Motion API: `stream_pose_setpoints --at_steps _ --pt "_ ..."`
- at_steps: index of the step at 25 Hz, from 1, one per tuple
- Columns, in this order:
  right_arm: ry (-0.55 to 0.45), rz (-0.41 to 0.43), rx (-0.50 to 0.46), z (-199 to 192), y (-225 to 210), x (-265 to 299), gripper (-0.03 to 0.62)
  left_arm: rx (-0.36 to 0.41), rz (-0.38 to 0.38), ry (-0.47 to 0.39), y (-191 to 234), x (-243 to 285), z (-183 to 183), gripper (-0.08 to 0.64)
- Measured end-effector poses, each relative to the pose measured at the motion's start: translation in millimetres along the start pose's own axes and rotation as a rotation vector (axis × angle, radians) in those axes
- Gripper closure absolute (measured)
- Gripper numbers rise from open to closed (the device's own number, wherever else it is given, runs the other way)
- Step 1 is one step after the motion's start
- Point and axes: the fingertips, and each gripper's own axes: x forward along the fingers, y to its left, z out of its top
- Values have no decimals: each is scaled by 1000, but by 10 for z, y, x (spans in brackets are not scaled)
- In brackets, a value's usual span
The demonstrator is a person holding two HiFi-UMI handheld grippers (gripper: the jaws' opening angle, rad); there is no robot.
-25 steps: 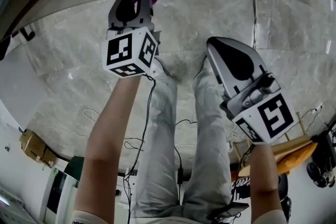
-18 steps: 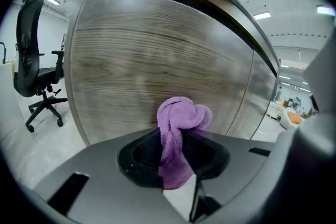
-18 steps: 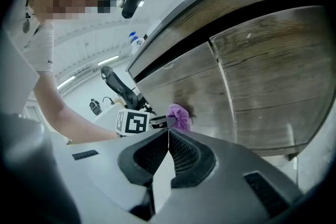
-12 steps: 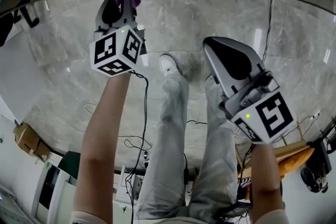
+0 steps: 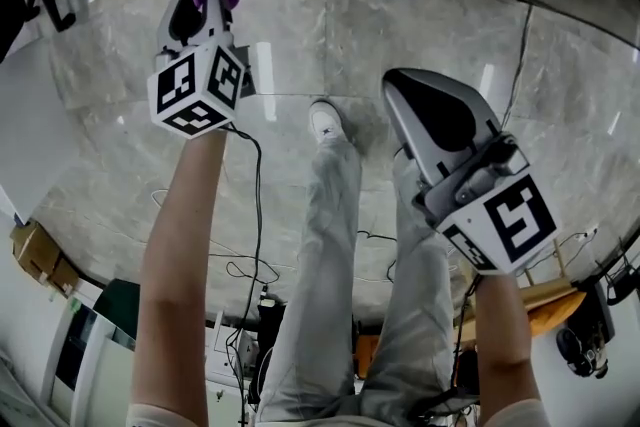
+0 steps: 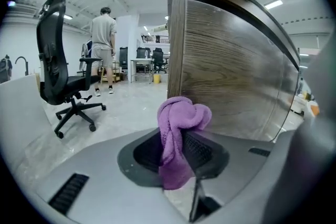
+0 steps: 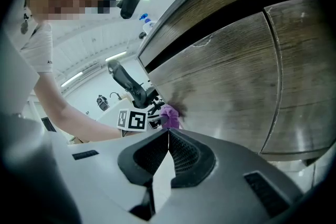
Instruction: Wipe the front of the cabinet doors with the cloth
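**Cloth and left gripper.** The purple cloth point(image 6: 181, 118) is pinched between the jaws of the left gripper point(image 6: 176, 150). A bunched wad stands out past the jaw tips, and a tail hangs down between them. The wad is held close to the wood-grain cabinet door point(image 6: 236, 76), near the door's upright edge. Contact with the door's surface cannot be confirmed.

**Right gripper.** The jaws of the right gripper point(image 7: 168, 138) are brought together tip to tip, with nothing between them. This gripper is held back from the cabinet door, beside the left one. In its view a seam is seen running down between that door and a second door point(image 7: 310, 60).

**Markings.** The only markings are square black-and-white coded patterns, borne on the left marker cube point(image 5: 197, 90) and the right marker cube point(image 5: 505, 220).

**Surroundings.** Below the cabinet door, a floor point(image 5: 420, 15) of pale marbled tiles is seen. The wearer's light trousers point(image 5: 330, 265) and a white shoe point(image 5: 325, 120) are seen over the floor. A thin black cable point(image 5: 258, 215) hangs from the left gripper. Past the door's upright edge stand a black office chair point(image 6: 58, 65) and, farther off, a person point(image 6: 102, 34).
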Motion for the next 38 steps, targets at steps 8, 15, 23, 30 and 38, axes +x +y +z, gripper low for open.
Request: stream_pose_setpoints --at_steps 8,15,23,30,38 --pt "5 19 -2 -57 -49 -217 565 -16 8 34 -363 -250 -283 459" --pt "5 -6 13 -190 -453 -737 565 7 -133 56 -1586 -223 -509 459" --pt "-4 -94 52 -389 -1134 -1475 565 31 -271 59 -2855 56 -581 459" --pt "-12 -187 88 -616 -1472 -1813 565 8 -292 43 -3366 430 -582 459" --pt "-66 -292 92 -555 -1415 -2009 565 47 -294 49 -3180 478 -558 459"
